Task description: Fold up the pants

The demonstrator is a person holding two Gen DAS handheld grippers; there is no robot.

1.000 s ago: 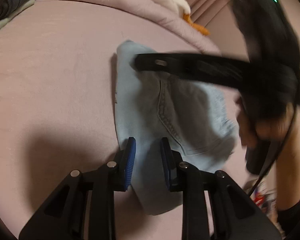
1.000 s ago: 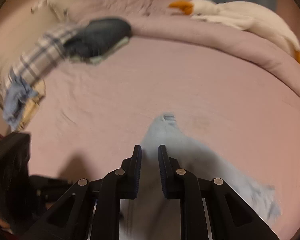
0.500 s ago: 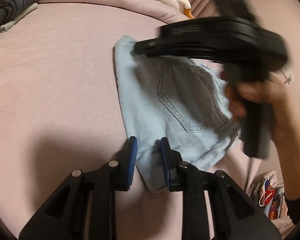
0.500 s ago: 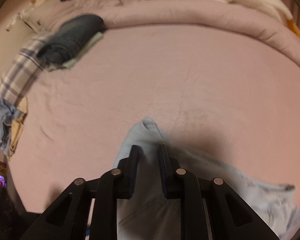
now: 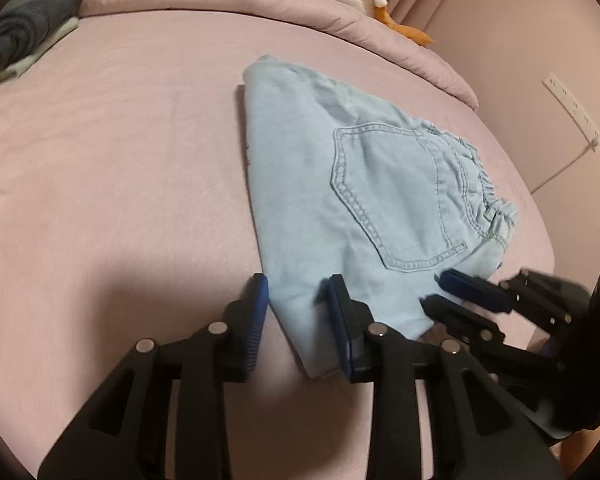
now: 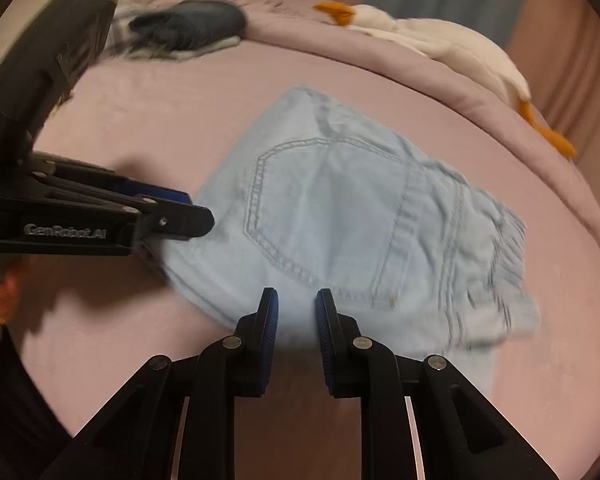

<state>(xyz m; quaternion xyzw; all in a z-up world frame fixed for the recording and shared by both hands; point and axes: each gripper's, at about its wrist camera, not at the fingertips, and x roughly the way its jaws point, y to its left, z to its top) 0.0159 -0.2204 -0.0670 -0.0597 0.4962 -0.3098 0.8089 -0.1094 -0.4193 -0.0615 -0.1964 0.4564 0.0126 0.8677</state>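
The folded light-blue jeans [image 5: 360,200] lie on the pink bed [image 5: 120,160], long axis running away from me, near corner between my left fingers [image 5: 298,304], which have just been opening, clear of the denim; my right fingers [image 6: 296,312], narrowly parted, straddle the near edge, grip uncertain.

the pants [image 5: 364,184] are pale, matt denim with raised stitching. the bed sheet [image 5: 120,168] is soft matt pink cloth. the left gripper [image 5: 298,312] is matt black plastic with ribbed blue pads [image 5: 260,300] and shiny metal pins.
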